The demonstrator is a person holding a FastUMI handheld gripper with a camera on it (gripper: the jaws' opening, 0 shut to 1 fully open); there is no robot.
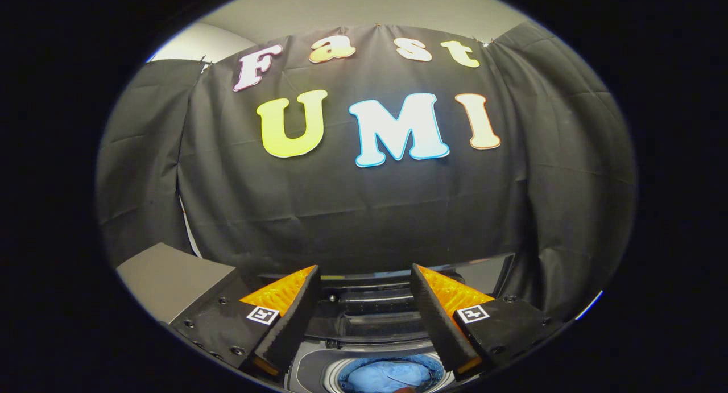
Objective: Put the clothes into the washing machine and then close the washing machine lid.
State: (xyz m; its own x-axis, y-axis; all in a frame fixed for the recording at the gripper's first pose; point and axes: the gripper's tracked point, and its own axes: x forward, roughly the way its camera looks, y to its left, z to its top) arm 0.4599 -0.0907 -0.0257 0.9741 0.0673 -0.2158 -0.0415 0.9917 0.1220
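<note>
Gripper (364, 302) spread wide, both fingers (284, 319) apart and pinching nothing. Below and between the fingers, washing machine (364, 325) with its top opening exposed. Inside the drum, beneath the gap of the jaws, blue clothes (389, 376) lying bunched. Just beyond the fingertips, the raised lid (483, 273), dark and glossy, apparently standing up against the back, though partly hidden. To the left of the left finger, a grey flat surface (165, 276), purpose unclear. Farther off, black cloth wall (364, 211) across the whole background. Judged from this: loading looks done, at least for the blue item; lid not yet shut. Left to do: reach for the lid beyond the fingers and bring it down.
</note>
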